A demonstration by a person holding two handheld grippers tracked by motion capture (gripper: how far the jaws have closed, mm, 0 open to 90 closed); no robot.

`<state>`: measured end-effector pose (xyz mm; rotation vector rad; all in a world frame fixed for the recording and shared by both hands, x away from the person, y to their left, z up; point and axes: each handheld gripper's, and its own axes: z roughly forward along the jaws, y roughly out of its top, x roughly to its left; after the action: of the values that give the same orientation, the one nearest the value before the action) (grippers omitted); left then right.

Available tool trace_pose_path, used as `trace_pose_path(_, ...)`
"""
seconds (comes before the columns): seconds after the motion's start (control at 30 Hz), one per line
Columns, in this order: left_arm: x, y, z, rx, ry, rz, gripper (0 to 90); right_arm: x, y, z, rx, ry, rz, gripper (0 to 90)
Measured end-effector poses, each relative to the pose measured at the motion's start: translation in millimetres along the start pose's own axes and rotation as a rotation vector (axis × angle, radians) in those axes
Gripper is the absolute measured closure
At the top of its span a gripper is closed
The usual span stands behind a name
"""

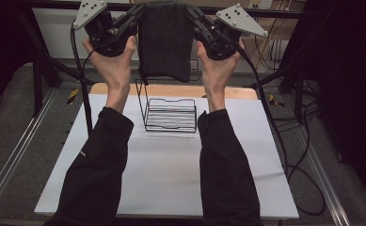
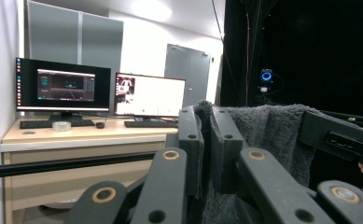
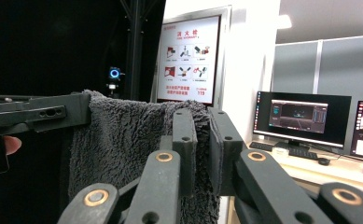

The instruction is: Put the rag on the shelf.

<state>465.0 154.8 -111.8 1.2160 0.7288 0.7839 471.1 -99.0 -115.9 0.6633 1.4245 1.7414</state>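
Seen from the high view, a dark grey towel point(image 1: 165, 40) hangs in the air above the far edge of the white table point(image 1: 166, 174), stretched by its top corners between the two grippers. The left gripper point(image 1: 134, 14) is clamped on the towel's upper left corner and the right gripper point(image 1: 193, 15) on its upper right corner; each is held up by a bare hand with a black sleeve behind it. A black wire rack point(image 1: 170, 114) stands on the table below the towel and a little nearer the person, apart from the cloth's lower hem.

The left gripper view looks along its own jaws, pressed together on a fold of the fluffy towel point(image 2: 272, 135), with the right gripper point(image 2: 310, 127) pinching the far corner. Behind the towel this view shows a desk with two lit monitors point(image 2: 104, 91).

The right gripper view shows the same pinch from the other side: towel point(image 3: 123, 144) caught between its closed jaws, the left gripper point(image 3: 83, 112) at the far corner, a wall poster point(image 3: 186, 60) beyond the cloth.
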Motion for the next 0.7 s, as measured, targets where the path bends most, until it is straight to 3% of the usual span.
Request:
trace_pose_path(0.07,3.6,-3.2,2.7,0.015,-0.001,-0.011,84.0,-2.0,-1.6,3.5,0.006,-0.003,-0.003,83.0)
trace_pose_path(0.17,9.6,-8.5,6.6,0.020,0.008,0.010,84.0,-3.9,-5.8,8.6,0.021,-0.007,-0.012,82.9)
trace_pose_path(0.47,28.8,-29.8,11.4,0.052,0.007,-0.012,84.0,-10.1,-24.3,20.3,0.056,-0.001,-0.012,83.0)
trace_pose_path(0.7,30.7,-40.6,13.8,0.085,0.005,0.012,83.9,-12.5,-28.4,21.1,0.094,0.000,-0.046,82.9)
